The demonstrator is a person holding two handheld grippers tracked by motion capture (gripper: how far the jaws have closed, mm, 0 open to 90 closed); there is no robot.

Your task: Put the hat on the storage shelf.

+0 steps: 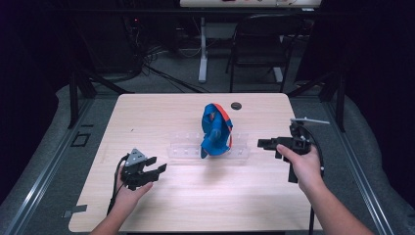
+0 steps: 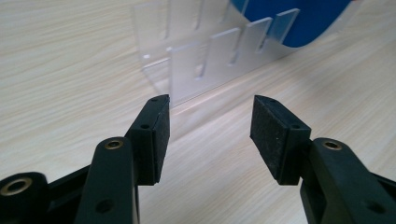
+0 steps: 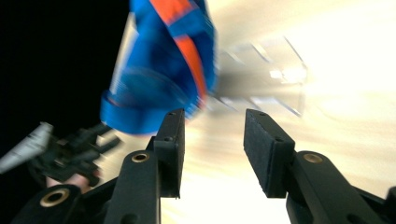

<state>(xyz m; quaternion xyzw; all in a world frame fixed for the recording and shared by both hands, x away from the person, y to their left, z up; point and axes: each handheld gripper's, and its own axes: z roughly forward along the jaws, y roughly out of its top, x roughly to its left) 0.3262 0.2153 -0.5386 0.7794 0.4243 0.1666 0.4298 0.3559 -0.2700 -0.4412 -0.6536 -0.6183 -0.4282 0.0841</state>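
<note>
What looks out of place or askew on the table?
The blue and orange dishes lean crookedly together in the clear slotted rack, bunched at its right half rather than standing upright in separate slots. Nothing looks spilled or broken.

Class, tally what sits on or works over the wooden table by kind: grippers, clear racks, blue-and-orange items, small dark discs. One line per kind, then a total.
Grippers: 2, the left gripper and the right gripper
Clear rack: 1
Blue-and-orange item standing in the rack: 1
Small dark disc: 1
Total: 5
</note>
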